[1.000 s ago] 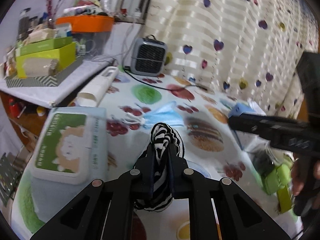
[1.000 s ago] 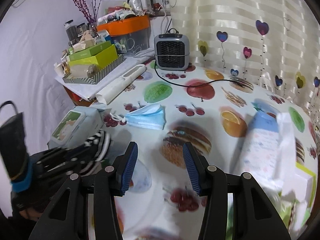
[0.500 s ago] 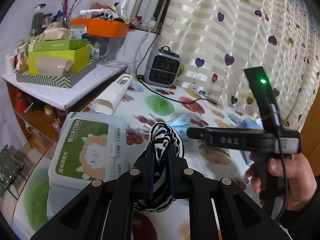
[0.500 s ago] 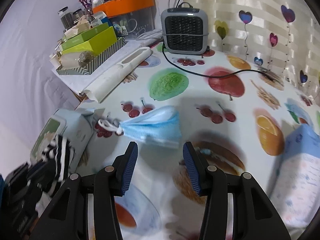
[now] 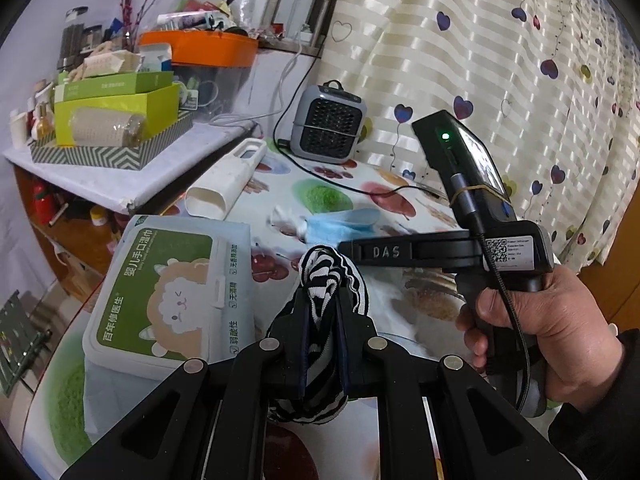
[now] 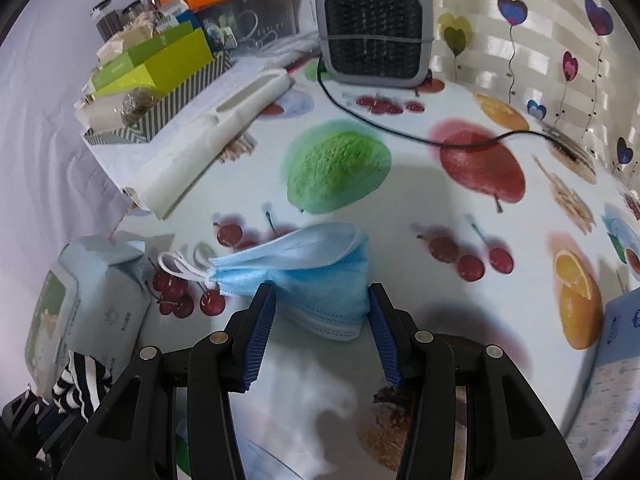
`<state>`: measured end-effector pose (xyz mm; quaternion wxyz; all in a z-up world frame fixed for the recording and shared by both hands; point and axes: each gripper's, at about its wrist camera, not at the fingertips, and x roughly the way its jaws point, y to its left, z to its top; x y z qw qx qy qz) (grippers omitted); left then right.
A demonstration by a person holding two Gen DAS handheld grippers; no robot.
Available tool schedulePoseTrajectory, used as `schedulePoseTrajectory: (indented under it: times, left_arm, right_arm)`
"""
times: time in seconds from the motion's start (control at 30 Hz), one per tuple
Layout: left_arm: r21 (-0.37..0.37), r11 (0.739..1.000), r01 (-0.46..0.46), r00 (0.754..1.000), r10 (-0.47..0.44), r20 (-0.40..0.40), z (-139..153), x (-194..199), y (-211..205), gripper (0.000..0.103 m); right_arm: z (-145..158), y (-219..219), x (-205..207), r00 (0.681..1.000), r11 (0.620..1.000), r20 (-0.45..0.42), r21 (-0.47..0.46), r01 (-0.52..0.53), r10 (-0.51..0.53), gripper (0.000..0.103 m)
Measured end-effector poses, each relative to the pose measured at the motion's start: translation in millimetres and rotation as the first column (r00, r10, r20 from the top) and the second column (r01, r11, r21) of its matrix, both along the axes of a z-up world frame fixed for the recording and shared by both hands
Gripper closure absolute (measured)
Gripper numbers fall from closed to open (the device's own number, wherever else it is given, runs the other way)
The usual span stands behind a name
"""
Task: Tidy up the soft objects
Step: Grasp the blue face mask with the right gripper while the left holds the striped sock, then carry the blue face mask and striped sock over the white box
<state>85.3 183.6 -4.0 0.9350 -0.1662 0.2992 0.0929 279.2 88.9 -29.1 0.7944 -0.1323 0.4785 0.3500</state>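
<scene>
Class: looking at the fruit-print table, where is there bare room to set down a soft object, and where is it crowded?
Free: the stretch between the blue face mask, the heater and its black cable. Crowded: the near left, where the wet-wipes pack and white holder sit close by the cluttered shelf.

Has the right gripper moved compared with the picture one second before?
Yes. The right gripper has come forward and down toward the blue mask, nearer the grey heater; its open jaws now flank the mask.

My left hand-held gripper is matt black plastic, pinching soft striped knit cloth. The blue face mask looks like thin pleated fabric. A glossy, smooth printed cover lies over the table.
</scene>
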Motion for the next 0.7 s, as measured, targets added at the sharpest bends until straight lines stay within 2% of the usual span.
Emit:
schedulePoseTrajectory:
  times: [0.03,0.07,0.1,0.27,0.57,0.7]
  left_arm:
    - [-0.001,1.0,0.0,1.0,0.0,0.0,0.1,-0.1,0.1,0.092]
    - [-0.002,1.0,0.0,1.0,0.0,0.0,0.1,-0.1,0.1,0.092]
    - [-0.002,1.0,0.0,1.0,0.0,-0.001,-0.3,0.0,0.3,0.092]
    - [0.001,1.0,0.001,1.0,-0.001,0.002,-1.2,-0.2,0.7,0.092]
    - [0.014,1.0,0.01,1.0,-0.01,0.008,1.0,-2.4,-3.1,0.092]
    - [0.018,1.0,0.013,1.0,-0.013,0.006,1.1,-2.6,-4.4,0.092]
  right_arm:
    - [0.0,2.0,-1.3,1.0,1.0,0.005,-0.017,-0.004,0.004,0.056]
    - [0.0,4.0,-4.0,1.0,0.999,0.021,-0.042,-0.01,0.011,0.068]
    - [0.3,5.6,-7.6,0.999,0.997,0.046,-0.071,-0.017,0.02,0.072]
    - [0.6,-0.6,-20.7,0.997,0.996,0.056,-0.078,-0.044,0.049,0.085]
    - [7.2,-23.2,-38.3,0.997,0.998,0.064,-0.047,-0.031,0.034,0.086]
    - [16.1,-38.5,-50.8,0.997,1.0,0.067,-0.005,-0.022,0.022,0.086]
